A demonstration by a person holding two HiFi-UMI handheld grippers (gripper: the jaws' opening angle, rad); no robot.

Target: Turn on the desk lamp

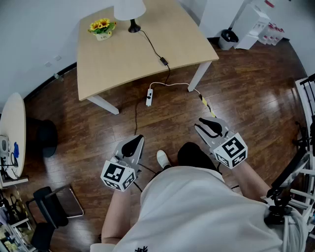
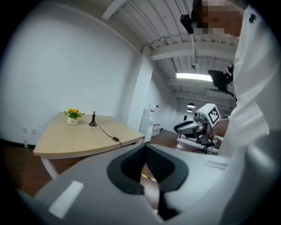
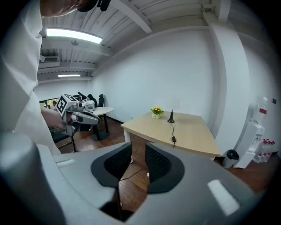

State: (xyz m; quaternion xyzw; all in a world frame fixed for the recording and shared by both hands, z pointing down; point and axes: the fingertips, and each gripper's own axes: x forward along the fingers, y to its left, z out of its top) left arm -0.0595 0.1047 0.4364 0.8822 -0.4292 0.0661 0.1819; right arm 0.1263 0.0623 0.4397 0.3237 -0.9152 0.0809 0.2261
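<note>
Left claw [image 1: 140, 139] closed, right claw [image 1: 199, 123] open; flowers [image 1: 102, 26] beside desk lamp [image 1: 129, 9]; power strip [image 1: 149, 97] on floor [image 1: 246, 88]

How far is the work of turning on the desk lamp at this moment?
Done: nothing that I can see. In hand: nothing; the left gripper, jaws together, and the right gripper, jaws apart, are both empty, far from the table. Left: go to the table and probably press the inline switch of the desk lamp. Whether the lamp is lit cannot be told.
</note>
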